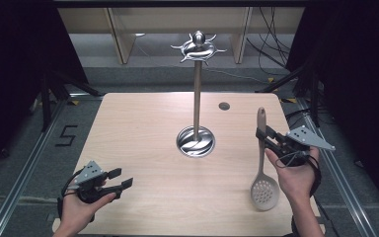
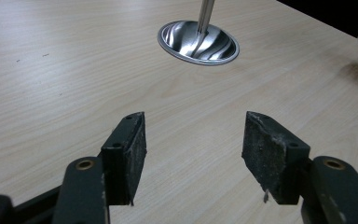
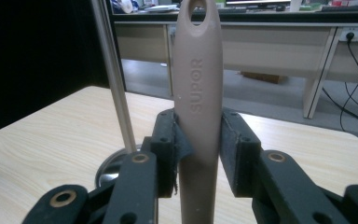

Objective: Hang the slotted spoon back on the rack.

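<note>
**Right gripper pinches the skimmer's handle; left gripper waits, spread and empty**

Your right gripper (image 1: 262, 134) sits at the right of the high view, and its two black jaws are pressed against the beige handle of the slotted spoon (image 1: 263, 168). In the right gripper view the handle (image 3: 198, 93) stands straight up through the centre of the frame, clamped between the pads (image 3: 235, 149) on both sides (the hanging hole shows at the very top edge of that frame). In the high view the spoon's round perforated bowl lies toward the lower right of the frame, near the table's front edge, while the handle's tip points toward the top of the frame.

Your left gripper (image 1: 119, 178) is at the lower left of the high view, just over the wooden table (image 1: 138, 138). Its jaws are spread wide, with nothing but bare wood between them in the left gripper view (image 2: 193, 156).

The metal stand (image 1: 196, 94) rises from the middle of the table. Its shiny round base (image 1: 195, 141) sits at the centre of the high view, and its crown of hooks (image 1: 198, 47) is in the upper middle. The stand is well apart from both grippers; its thin pole (image 3: 114, 74) shows at the left of the right gripper view, beside the spoon handle.
</note>
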### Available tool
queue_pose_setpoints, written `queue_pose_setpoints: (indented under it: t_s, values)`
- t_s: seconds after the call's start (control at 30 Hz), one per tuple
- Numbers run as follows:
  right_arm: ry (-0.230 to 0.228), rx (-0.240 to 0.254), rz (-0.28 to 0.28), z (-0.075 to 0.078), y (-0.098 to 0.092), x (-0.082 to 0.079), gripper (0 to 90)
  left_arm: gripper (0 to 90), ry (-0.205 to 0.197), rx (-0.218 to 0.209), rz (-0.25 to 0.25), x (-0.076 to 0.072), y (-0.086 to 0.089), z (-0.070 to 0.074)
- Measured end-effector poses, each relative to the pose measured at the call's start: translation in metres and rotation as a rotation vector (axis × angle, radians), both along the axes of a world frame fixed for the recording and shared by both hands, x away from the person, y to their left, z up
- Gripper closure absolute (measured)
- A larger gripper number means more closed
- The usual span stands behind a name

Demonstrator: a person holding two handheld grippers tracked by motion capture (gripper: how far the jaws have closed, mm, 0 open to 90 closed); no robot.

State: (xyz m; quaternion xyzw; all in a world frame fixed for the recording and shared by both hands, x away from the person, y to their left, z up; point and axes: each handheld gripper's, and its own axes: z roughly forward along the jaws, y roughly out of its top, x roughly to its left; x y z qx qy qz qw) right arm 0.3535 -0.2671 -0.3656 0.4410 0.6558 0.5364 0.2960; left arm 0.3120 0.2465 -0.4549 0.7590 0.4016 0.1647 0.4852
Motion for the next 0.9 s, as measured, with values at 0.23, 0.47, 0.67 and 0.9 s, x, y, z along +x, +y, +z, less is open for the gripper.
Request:
queue_pose_setpoints:
  t_s: [0.23,0.47,0.67,0.9]
  values:
    - [-0.031,-0.007,0.005,0.005,0.002,0.0,69.5,39.0,-0.005,-0.012,-0.005,0.001,0.0,-0.001]
    - [-0.066,-0.006,0.007,0.012,0.008,-0.002,69.5,38.9,-0.002,-0.003,-0.001,0.0,0.0,0.0]
    - [-0.079,-0.006,0.003,0.018,0.011,-0.002,69.5,38.9,-0.002,-0.006,-0.004,0.0,0.0,0.0]
    - [-0.101,-0.011,0.002,0.022,0.013,-0.001,69.5,38.9,-0.002,-0.006,-0.003,0.0,0.0,0.0]
